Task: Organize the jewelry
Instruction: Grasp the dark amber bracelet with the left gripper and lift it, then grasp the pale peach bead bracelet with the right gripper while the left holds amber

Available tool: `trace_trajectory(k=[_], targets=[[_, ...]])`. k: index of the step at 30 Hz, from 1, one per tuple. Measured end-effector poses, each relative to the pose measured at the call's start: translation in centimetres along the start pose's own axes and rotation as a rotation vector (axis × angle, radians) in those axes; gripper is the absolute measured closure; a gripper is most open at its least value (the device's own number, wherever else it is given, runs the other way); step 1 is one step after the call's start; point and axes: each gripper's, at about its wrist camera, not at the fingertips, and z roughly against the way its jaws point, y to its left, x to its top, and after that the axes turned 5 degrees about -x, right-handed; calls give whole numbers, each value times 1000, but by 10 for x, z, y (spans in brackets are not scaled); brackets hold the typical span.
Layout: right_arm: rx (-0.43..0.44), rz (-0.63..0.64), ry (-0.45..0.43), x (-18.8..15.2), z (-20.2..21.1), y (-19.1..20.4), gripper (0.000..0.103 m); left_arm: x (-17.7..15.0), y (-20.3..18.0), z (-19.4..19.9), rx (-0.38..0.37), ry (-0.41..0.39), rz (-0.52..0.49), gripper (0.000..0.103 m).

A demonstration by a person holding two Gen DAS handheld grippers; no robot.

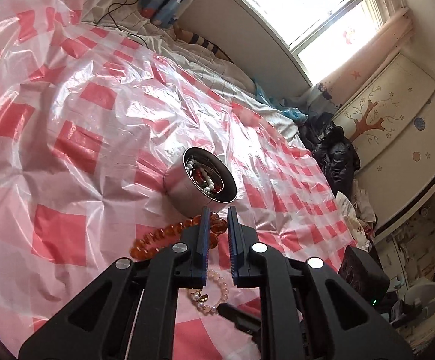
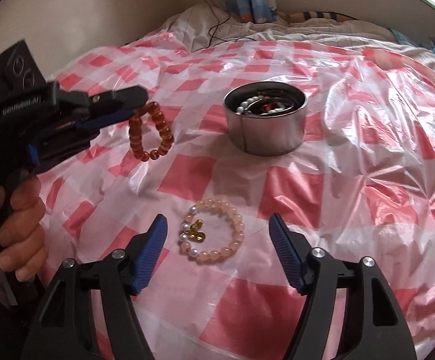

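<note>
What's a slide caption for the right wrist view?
Right gripper open over the pink bead bracelet while the left gripper lifts the amber bead bracelet beside the metal tin.

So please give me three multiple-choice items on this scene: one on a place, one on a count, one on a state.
1. Where does the pink bracelet lie?
A. in the tin
B. on the checked sheet, before the right tongs
C. on the windowsill

2. How many bracelets are outside the metal tin?
A. two
B. four
C. none

3. The left tongs are:
A. wide open, far from everything
B. shut on the amber bracelet
C. inside the tin

Key: B, it lies between the open right tongs; A, pink and amber; B, beads pinched.
</note>
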Motion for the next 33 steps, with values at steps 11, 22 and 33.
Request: trace_trajectory(k=[11, 22, 33], targets=[[-48, 21, 62, -9, -20, 7, 87, -1, 1, -4, 24, 36, -15, 93], [178, -293, 39, -7, -7, -44, 99, -5, -2, -13, 28, 61, -26, 93], [-30, -30, 71, -5, -17, -1, 77, -7, -2, -15, 33, 69, -31, 93]])
